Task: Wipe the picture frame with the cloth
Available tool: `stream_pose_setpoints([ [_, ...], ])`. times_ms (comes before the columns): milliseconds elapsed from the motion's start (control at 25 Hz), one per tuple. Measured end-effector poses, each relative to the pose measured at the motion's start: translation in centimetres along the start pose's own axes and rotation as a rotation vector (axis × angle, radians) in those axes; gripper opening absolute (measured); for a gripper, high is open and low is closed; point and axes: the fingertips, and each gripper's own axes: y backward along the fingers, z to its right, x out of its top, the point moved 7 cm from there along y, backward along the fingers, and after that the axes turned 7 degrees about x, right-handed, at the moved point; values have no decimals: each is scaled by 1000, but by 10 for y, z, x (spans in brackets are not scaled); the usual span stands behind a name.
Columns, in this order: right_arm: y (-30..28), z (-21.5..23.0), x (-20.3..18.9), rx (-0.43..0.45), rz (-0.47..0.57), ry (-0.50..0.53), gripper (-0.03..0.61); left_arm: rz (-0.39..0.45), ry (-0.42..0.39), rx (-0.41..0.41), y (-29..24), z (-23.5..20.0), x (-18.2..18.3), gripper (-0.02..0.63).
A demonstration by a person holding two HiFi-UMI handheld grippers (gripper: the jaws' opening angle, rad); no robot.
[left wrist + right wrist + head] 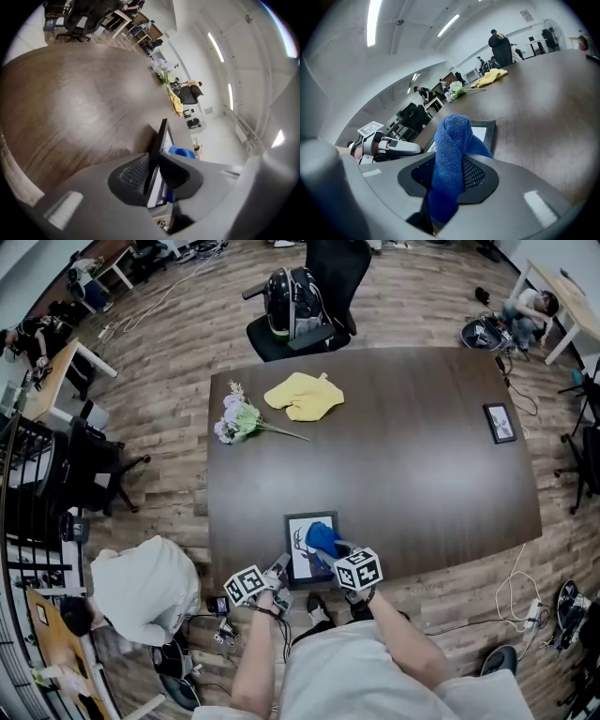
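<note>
picture frame [298, 542] steadied at the near edge of the table [422, 456], blue cloth [322, 538] poised over it.
your left gripper [280, 567] is clenched on the frame's near left edge, probably so the frame does not slide under a wipe. your right gripper [336, 552] grasps the bunched cloth with its free end standing past the jaws, so the fabric rather than the jaws would meet the frame's face. whether the cloth touches the face cannot be told.
</note>
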Motion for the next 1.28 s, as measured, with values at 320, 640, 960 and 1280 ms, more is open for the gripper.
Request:
stream_pose_setpoints([
  [320, 1, 3, 0, 18, -4, 19, 107, -65, 135, -174, 5, -1, 1, 127],
  [640, 5, 2, -1, 18, -13, 45, 107, -207, 44, -181, -1, 15, -25, 201],
  [960, 6, 5, 6, 47, -43, 88, 107, -332, -197, -117, -12, 29, -20, 129],
  [1280, 10, 5, 11, 61, -49, 130, 107, -359, -230, -163, -17, 40, -26, 98],
])
